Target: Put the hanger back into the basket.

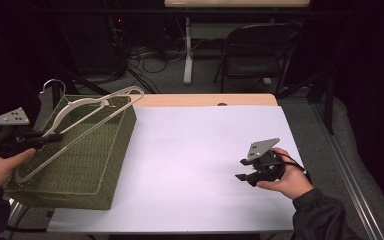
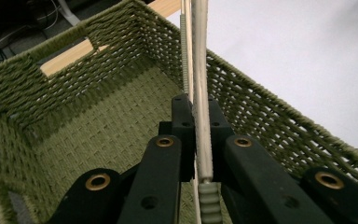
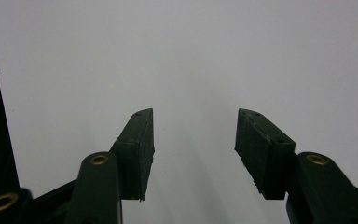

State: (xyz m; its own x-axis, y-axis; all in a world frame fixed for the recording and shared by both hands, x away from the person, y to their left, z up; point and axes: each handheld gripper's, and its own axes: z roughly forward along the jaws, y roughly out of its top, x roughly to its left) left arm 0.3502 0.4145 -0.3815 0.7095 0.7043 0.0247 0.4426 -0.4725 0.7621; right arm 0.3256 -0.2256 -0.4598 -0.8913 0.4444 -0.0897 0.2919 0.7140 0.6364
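A pale wooden hanger [image 1: 82, 104] with a metal hook [image 1: 55, 83] hangs tilted over a green woven basket [image 1: 112, 165] at the table's left side. My left gripper [image 1: 52, 136] is shut on the hanger, held by a hand at the left edge. In the left gripper view the jaws [image 2: 196, 105] pinch the hanger's thin wooden bar [image 2: 200, 70] above the basket's floor [image 2: 98, 121]. My right gripper [image 1: 239, 169] rests low over the white table top [image 1: 195, 160] at the right, open. In the right gripper view its jaws [image 3: 193, 123] stand apart with nothing between them.
The basket takes up the table's left front corner. A strip of bare wood [image 1: 205, 100] runs along the table's far edge. Behind the table stand a dark folding chair [image 1: 260, 50] and a white table leg [image 1: 187, 55], with cables on the floor.
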